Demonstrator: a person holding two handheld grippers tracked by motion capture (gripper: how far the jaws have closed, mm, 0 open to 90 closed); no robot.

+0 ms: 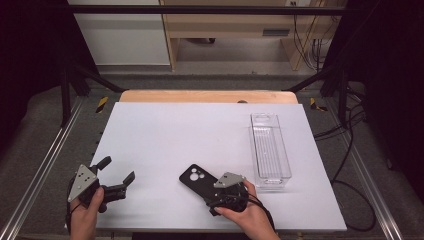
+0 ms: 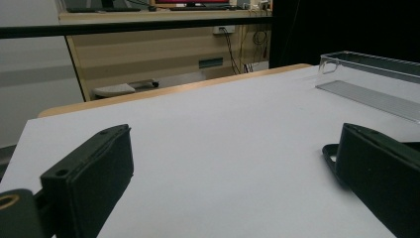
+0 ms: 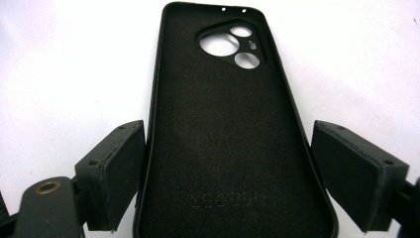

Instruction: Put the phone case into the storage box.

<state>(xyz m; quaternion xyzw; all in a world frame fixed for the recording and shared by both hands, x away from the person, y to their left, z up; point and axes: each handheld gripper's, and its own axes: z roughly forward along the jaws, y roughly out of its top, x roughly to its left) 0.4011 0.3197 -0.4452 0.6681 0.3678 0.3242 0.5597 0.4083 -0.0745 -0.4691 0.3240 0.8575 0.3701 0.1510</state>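
Two tools are at work near the front edge of the desk (image 1: 165, 135), and the right tool (image 1: 212, 186) straddles the near end of a black phone case (image 1: 196, 178) that lies flat, inner side up, camera cut-outs at the far end. In the right gripper view the case (image 3: 223, 148) sits between the pads: the left pad (image 3: 116, 173) looks to be touching or nearly touching its edge, while the right pad (image 3: 346, 173) stands apart from it, so the jaws are spread and not yet clamped.

The likely trouble is an uneven squeeze. With one pad meeting the case first, closing could shove it sideways across the smooth desk, or pinch the soft rim so it buckles and pops out. A grip so near one end may also let the far end droop when lifted toward the clear tray (image 1: 270, 150) just to the right.

The right hand (image 1: 250, 217) holds its tool low and nearly level, pointing away and to the left. The left hand (image 1: 85, 215) holds the left tool (image 1: 119, 172) near the desk's left front corner, jaws wide apart with nothing between them, aimed toward the case.
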